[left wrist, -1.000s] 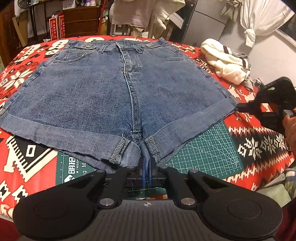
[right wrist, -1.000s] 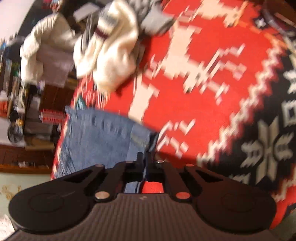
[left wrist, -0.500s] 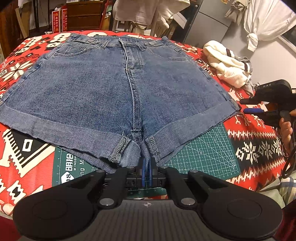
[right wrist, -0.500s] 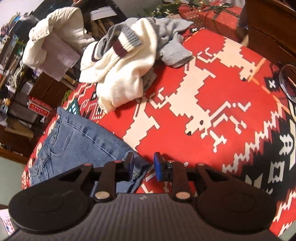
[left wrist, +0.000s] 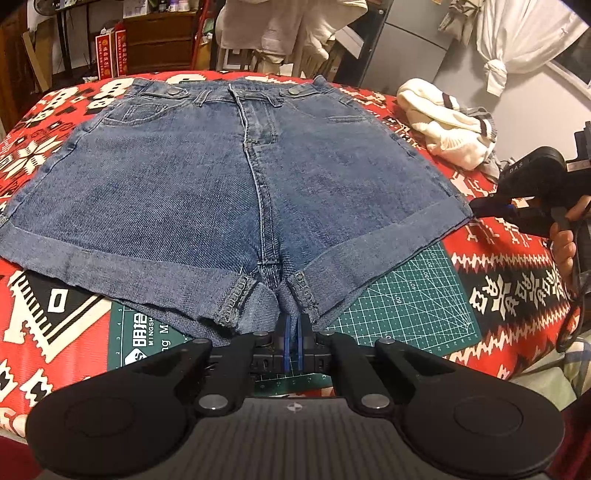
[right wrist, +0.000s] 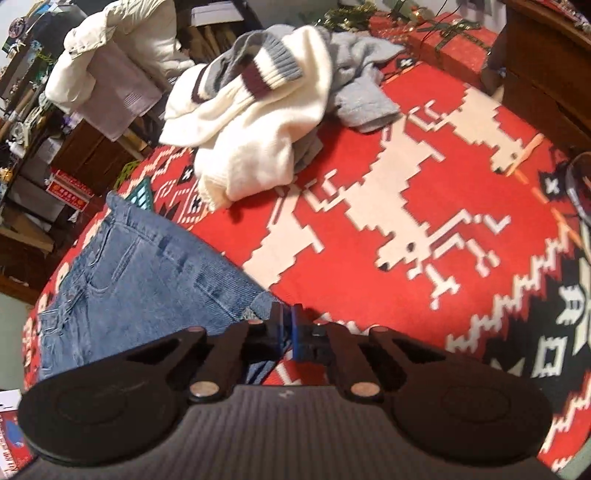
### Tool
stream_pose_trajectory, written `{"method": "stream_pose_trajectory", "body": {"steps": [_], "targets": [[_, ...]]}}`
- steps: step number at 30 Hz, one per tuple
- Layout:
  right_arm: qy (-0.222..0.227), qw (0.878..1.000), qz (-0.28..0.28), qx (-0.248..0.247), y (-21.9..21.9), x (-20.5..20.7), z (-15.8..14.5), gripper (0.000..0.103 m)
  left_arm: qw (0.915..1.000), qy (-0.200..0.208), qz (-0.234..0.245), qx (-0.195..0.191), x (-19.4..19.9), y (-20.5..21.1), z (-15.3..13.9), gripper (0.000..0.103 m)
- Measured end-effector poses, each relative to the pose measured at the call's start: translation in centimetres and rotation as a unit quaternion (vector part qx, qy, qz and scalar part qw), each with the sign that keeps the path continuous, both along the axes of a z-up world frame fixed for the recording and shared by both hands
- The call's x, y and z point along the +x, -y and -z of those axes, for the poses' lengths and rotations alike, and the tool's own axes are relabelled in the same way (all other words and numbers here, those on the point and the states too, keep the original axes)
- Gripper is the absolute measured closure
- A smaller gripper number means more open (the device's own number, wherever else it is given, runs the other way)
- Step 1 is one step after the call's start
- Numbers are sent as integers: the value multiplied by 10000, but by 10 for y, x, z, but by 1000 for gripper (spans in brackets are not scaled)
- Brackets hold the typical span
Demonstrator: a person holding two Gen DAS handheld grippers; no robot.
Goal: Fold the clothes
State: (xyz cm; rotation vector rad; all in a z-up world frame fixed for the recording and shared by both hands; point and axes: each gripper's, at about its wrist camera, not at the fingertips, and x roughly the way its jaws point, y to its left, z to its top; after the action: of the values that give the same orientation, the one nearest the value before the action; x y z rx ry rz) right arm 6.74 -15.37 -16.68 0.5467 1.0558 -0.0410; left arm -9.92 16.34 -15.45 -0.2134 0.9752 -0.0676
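A pair of blue denim shorts (left wrist: 236,192) lay spread flat, front side up, on a red patterned blanket (left wrist: 51,133) with white and black motifs. The waistband lay at the far edge and the two cuffed leg openings toward the near edge, where they partly overlapped a green cutting mat (left wrist: 413,306) lying on the blanket.

The left gripper (left wrist: 291,332) sat at the near edge of the shorts, at the crotch between the two cuffs. Its blue-padded fingers stood almost together with only a thin slit between them, and the denim edge came right up to their tips; whether any cloth was pinched there could not be told.

The right gripper (right wrist: 287,325), held by a hand (left wrist: 567,236) at the right side of the left wrist view, pointed at the outer corner of the right leg cuff. In its own camera the fingers stood narrowly apart, just beside the cuff corner, with the red blanket showing between them; they gripped nothing that could be seen.

Beyond the shorts on the right, well apart from them, a rumpled cream knit sweater (right wrist: 258,122) with grey and maroon striped cuffs lay in a heap against a grey garment (right wrist: 362,92). Light-coloured clothes (left wrist: 280,29) hung past the far edge.
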Motion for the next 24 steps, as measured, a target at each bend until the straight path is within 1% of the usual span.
{"method": "stream_pose_trajectory", "body": {"steps": [2,6,10,11,12,13,14,17,18,19,21,24], "targets": [[-4,10000,57,-55,2,-2,-2,100,9999,-46,59,-99,-2,-1,-1,99],[-44,9999,154,33,8,-4,-1,100,9999,-97,106,-46,-3,-1,-1,99],[-41,9999,153,49,8,-4,-1,99,9997,-144,78,-193,-2,-5,-1,99],[-31,9998,156,86,8,-5,-1,97,9995,-166,56,-254,-3,-6,-1,99],[-27,9998,172,131,9,-6,-1,92,9993,-193,32,-318,-4,-8,-1,98],[-35,9996,224,196,11,-7,-1,90,9990,-230,27,-385,-4,-8,-1,99],[-38,9992,289,263,14,-10,-1,88,9988,-243,23,-429,-6,-9,-3,97],[40,9985,383,386,18,-18,-9,88,9990,-125,58,-421,-11,-8,-9,95],[99,9986,356,378,16,-21,-13,88,9991,-86,70,-417,-13,-8,-12,90],[183,9988,281,347,13,-24,-19,88,9991,-52,63,-419,-13,-9,-15,88],[409,9987,3,310,2,-29,-31,88,9991,14,6,-426,-14,-14,-21,78],[757,9950,-536,366,-23,-38,-48,83,9989,122,-169,-421,-14,-27,-32,72]]}}
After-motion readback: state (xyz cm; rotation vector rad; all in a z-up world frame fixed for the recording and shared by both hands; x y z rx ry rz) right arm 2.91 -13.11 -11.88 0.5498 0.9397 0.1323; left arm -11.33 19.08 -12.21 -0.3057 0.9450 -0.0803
